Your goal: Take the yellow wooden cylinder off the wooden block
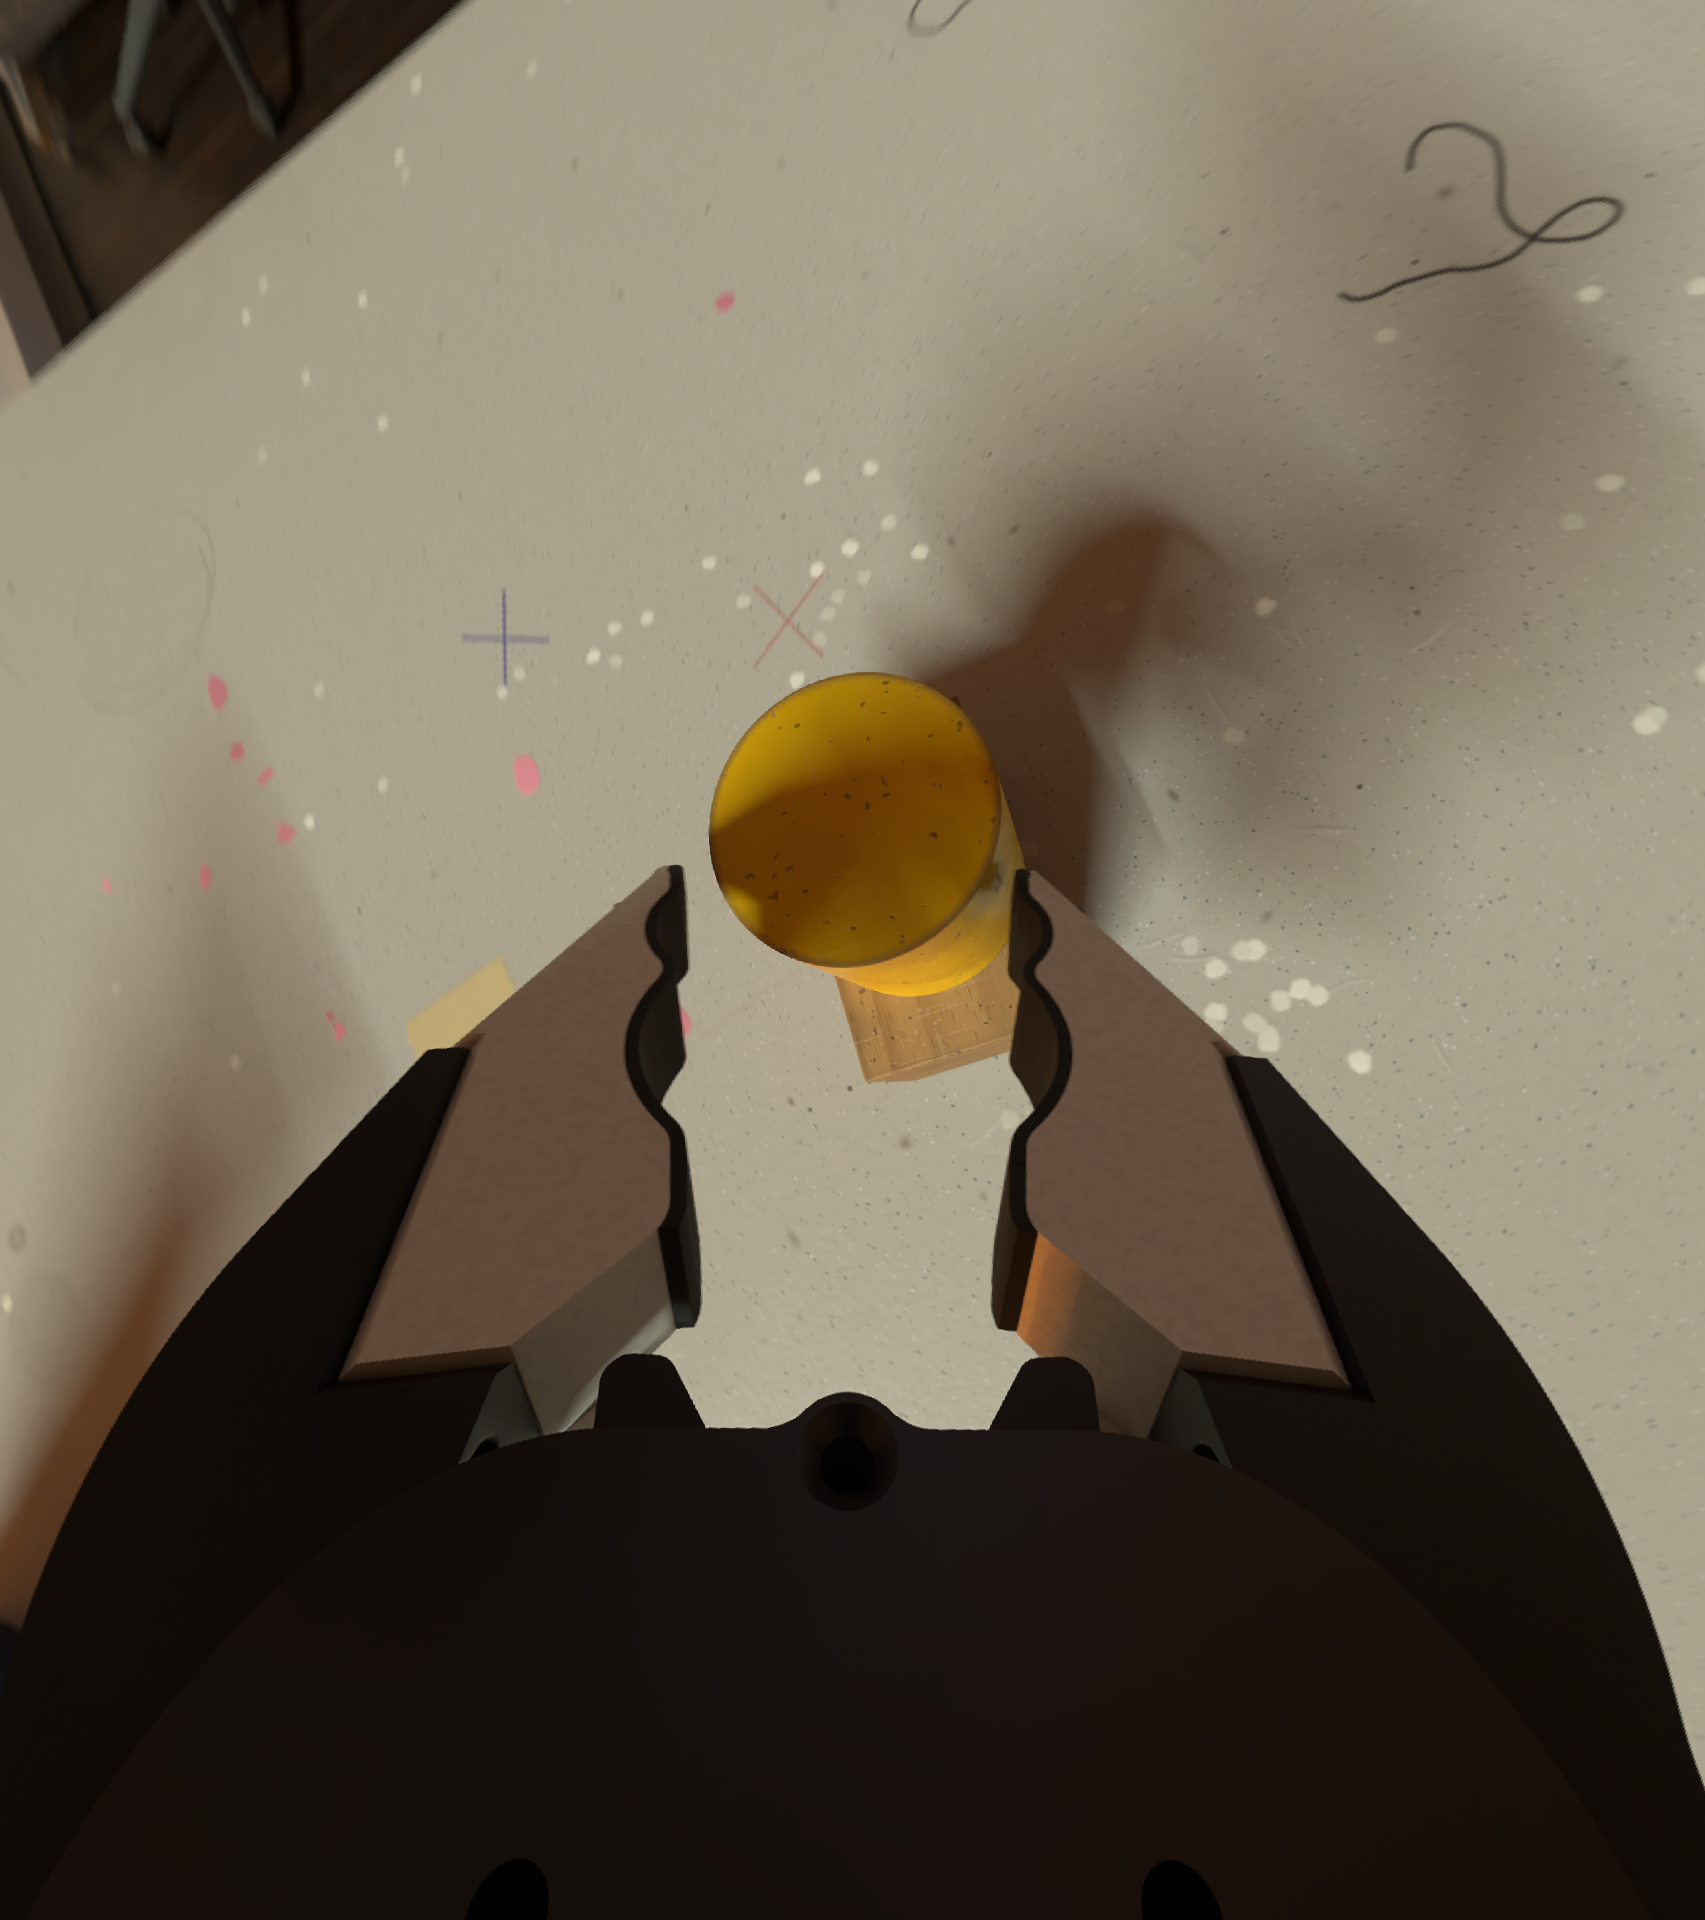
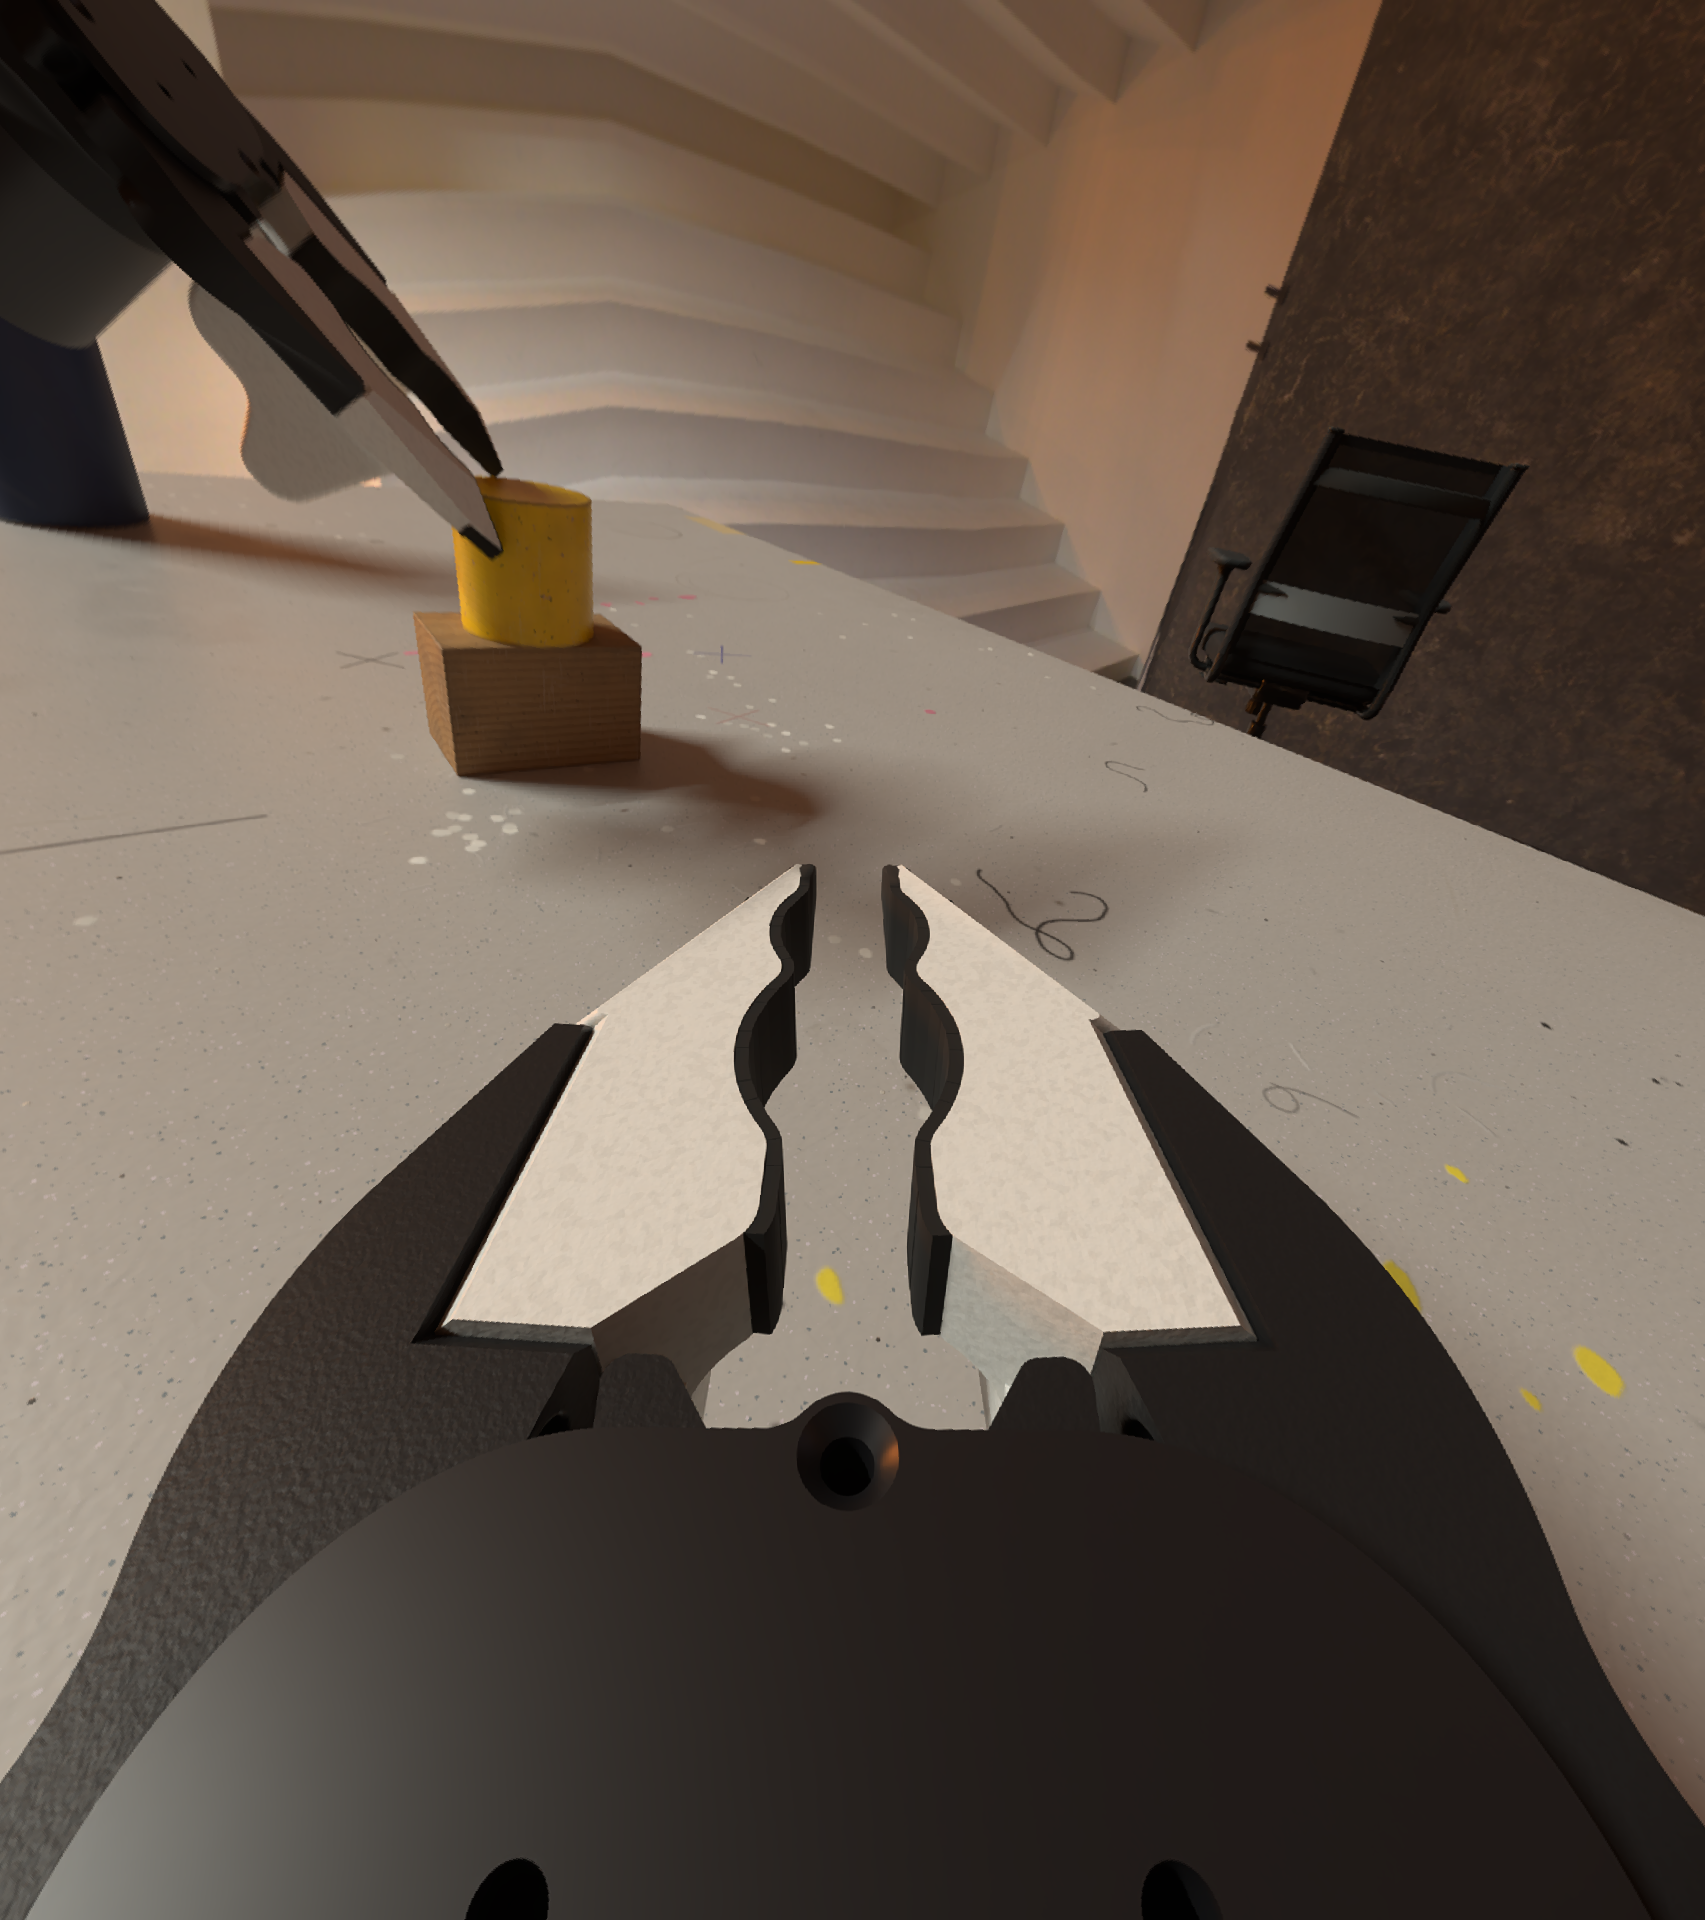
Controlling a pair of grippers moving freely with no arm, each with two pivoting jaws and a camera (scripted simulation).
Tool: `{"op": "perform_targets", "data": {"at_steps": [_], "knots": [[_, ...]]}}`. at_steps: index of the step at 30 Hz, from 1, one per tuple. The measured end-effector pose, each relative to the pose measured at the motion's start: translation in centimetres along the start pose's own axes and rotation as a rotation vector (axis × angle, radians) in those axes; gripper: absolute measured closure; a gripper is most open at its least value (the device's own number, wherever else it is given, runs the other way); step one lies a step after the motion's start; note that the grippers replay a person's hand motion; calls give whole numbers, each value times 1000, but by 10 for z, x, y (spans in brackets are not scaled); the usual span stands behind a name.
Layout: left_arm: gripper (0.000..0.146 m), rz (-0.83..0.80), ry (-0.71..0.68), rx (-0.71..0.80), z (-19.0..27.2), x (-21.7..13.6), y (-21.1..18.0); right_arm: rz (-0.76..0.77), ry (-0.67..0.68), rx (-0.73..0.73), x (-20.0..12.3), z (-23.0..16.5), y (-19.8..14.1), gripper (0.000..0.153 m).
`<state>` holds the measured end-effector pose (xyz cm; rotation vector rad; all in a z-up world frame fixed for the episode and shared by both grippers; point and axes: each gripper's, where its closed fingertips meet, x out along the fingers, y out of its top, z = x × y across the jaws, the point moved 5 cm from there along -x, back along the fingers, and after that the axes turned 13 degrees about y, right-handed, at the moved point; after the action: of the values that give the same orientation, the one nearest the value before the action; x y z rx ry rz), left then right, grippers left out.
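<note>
The yellow wooden cylinder (image 1: 853,816) stands upright on the wooden block (image 1: 931,1029) on the speckled table. In the left wrist view I look down on its round top. My left gripper (image 1: 848,883) is open, with its fingertips on either side of the cylinder's upper part, and does not grip it. The right wrist view shows the cylinder (image 2: 531,582), the block (image 2: 536,696) and the left gripper (image 2: 486,499) at the far left. My right gripper (image 2: 848,873) is empty, low over the table, well apart from the block, with only a narrow gap between its fingers.
The table (image 2: 204,1039) carries paint flecks and pen marks. Its edge runs diagonally at the upper left of the left wrist view (image 1: 204,270). A dark blue post (image 2: 48,436) stands behind the block. An office chair (image 2: 1347,592) and stairs (image 2: 723,312) lie beyond the table.
</note>
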<state>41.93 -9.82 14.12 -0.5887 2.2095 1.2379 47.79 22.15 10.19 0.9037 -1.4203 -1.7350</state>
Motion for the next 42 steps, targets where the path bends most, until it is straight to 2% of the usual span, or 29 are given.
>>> {"op": "perform_targets", "data": {"at_steps": [2, 13, 23, 27, 31, 36, 38, 42], "knots": [[76, -49, 20, -32, 1, 3, 0, 22, -2, 12, -2, 1, 1, 140], [62, -136, 127, -172, 10, 10, -1, 89, -21, 43, -9, 5, 4, 140], [69, -169, 161, -202, 14, 17, 2, 179, -220, -11, -45, 14, 11, 133], [71, -254, 196, -207, 14, 15, -1, 186, -264, -15, -63, 16, 12, 133], [65, -260, 215, -204, 15, 15, -3, 186, -287, 1, -76, 18, 10, 133], [69, -234, 193, -205, 14, 21, 0, 185, -288, 13, -81, 16, 8, 133], [78, -220, 172, -199, 15, 21, 2, 179, -282, 12, -81, 15, 7, 134], [78, -203, 199, -177, 15, 20, 2, 173, -274, 2, -81, 13, 5, 134]]}}
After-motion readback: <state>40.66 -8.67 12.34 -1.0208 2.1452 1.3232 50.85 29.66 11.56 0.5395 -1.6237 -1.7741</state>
